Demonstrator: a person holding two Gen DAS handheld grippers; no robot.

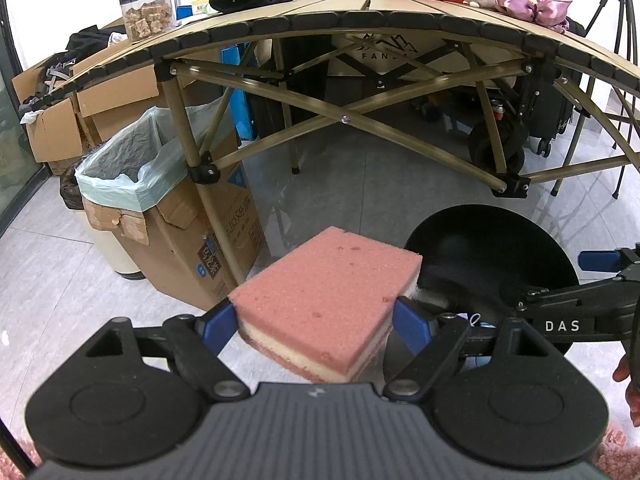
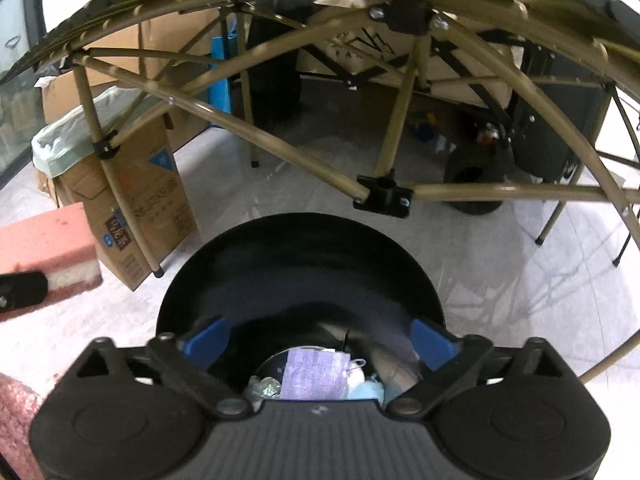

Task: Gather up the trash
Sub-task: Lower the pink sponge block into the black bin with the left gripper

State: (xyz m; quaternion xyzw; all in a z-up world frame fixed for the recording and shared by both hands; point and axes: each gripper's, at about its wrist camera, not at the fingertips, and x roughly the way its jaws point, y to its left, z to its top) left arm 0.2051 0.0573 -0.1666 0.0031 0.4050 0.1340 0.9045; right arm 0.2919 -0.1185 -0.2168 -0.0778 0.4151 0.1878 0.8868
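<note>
My left gripper (image 1: 316,322) is shut on a pink sponge (image 1: 324,280) with a white middle layer, its blue pads pressing on the two sides. The sponge hangs above the floor, left of a round black bin (image 1: 480,248). In the right wrist view the same sponge (image 2: 44,236) shows at the left edge. My right gripper (image 2: 320,340) stands open over the black bin (image 2: 300,264), nothing between its pads. Below it, inside the bin, lie a purple wrapper (image 2: 314,374), crumpled foil and pale blue scraps. A blue fingertip (image 1: 598,260) of the right gripper shows in the left wrist view.
A cardboard box lined with a pale green bag (image 1: 120,168) stands left of the folding table's leg (image 1: 188,128). The table top (image 1: 360,16) carries a jar, a red box and cloths. Wheeled cases sit behind the frame. Pink rug (image 2: 16,412) lies near me. A hand (image 1: 628,376) shows at the right edge.
</note>
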